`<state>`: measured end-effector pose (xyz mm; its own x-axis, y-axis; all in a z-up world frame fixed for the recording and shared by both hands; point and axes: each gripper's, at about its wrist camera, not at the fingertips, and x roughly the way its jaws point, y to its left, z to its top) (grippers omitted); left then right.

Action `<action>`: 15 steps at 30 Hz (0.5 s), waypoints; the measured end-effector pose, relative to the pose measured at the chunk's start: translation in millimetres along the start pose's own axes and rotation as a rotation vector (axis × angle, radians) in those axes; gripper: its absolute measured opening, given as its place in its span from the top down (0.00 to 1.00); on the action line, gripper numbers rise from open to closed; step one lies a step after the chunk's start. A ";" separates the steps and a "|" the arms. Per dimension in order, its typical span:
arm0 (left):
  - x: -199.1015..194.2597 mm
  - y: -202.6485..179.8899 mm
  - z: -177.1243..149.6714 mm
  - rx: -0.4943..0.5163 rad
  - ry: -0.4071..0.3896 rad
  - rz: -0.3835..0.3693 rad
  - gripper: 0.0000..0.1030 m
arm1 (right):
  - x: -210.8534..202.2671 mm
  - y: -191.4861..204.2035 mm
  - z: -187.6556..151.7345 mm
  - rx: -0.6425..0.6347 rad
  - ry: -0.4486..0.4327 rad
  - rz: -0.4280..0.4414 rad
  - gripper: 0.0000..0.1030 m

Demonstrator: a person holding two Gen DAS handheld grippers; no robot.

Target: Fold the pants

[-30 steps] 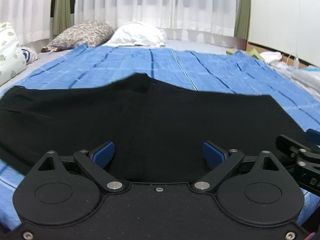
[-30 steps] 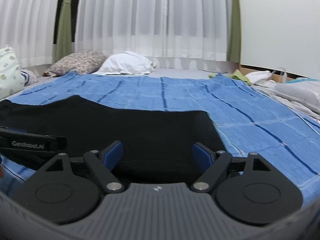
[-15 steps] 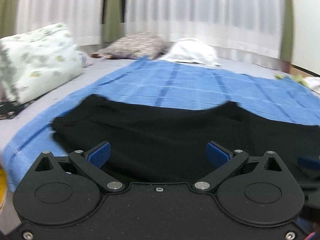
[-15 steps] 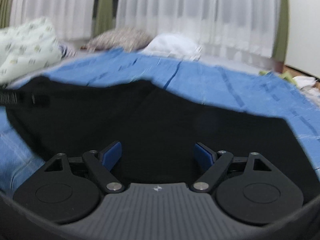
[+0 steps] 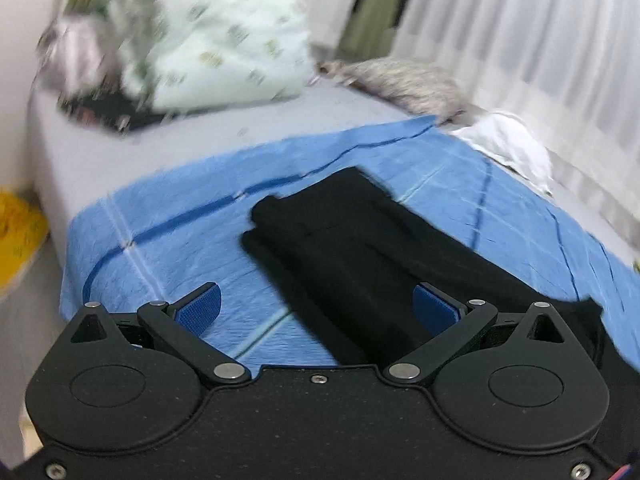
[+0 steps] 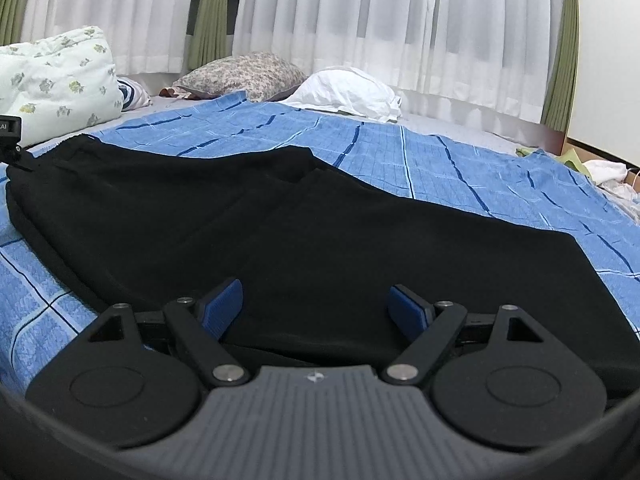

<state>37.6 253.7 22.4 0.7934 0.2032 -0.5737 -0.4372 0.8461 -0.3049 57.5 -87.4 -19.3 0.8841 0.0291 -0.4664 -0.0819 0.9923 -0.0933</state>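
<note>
Right wrist view: black pants (image 6: 320, 232) flat on blue bedspread (image 6: 460, 168); right hand-held gripper (image 6: 316, 300) spread apart, empty. Left hand-held gripper (image 5: 316, 306) likewise.

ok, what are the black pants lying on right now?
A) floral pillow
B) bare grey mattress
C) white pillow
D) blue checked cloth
D: in the right wrist view the black pants lie spread flat on the blue checked cloth, which shows around their edges; the floral pillow and white pillow sit farther back.
</note>
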 end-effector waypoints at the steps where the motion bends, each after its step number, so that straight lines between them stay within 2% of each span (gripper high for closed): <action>1: 4.1 6.5 2.0 -0.034 0.023 -0.011 0.01 | -0.6 0.6 -0.7 -0.002 -0.003 -0.003 0.14; 3: 8.5 20.8 4.5 -0.097 0.030 -0.041 0.01 | -1.9 1.5 -2.2 -0.003 -0.008 -0.007 0.14; 15: 44.6 30.5 26.5 -0.183 0.017 -0.101 0.02 | -1.8 -0.3 -1.4 0.007 0.002 -0.003 0.14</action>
<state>70.9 301.6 7.7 0.8306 0.1119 -0.5455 -0.4262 0.7582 -0.4935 55.3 -88.0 -19.7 0.8834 0.0261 -0.4678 -0.0761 0.9932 -0.0883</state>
